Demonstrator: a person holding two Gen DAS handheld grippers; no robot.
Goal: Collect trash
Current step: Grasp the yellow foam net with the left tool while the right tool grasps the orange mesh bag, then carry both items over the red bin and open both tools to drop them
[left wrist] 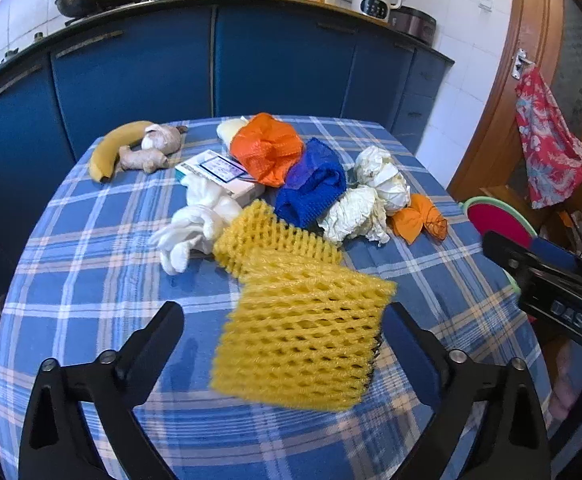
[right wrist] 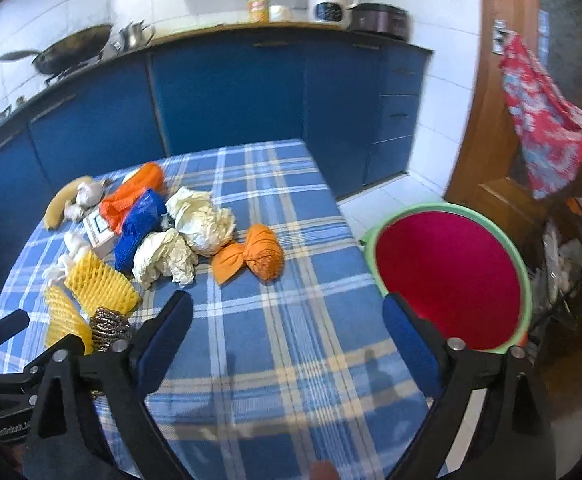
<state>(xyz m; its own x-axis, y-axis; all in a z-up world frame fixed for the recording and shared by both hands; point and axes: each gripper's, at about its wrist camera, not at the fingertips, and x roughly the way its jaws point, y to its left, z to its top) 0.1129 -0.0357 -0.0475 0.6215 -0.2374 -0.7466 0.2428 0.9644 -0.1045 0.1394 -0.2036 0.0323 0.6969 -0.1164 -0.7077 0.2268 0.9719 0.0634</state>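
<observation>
A: Left wrist view: left gripper (left wrist: 283, 316) spread wide over the checked tablecloth (left wrist: 91, 280), fingers clear of everything. Near yellow foam net (left wrist: 303, 340) lying between the open jaws, not pinched. Second yellow foam net (left wrist: 263, 236) just beyond, touching the white gloves (left wrist: 195, 224).

B: And farther back?

A: Heap of trash mid-table: orange mesh bag (left wrist: 267, 148), blue mesh bag (left wrist: 311, 188), crumpled white paper (left wrist: 371, 200), small orange bundle (left wrist: 419, 220), flat box (left wrist: 219, 172). Banana (left wrist: 111, 148), ginger (left wrist: 143, 158) and garlic (left wrist: 161, 138) at the far left.

B: Right wrist view?

A: Right gripper (right wrist: 287, 312) likewise spread, nothing between the fingers, only bare cloth. Steel scourer (right wrist: 109, 326) near left, beside the foam nets. Red basin with green rim (right wrist: 451, 276) off the table's right edge, nothing visible inside.
</observation>
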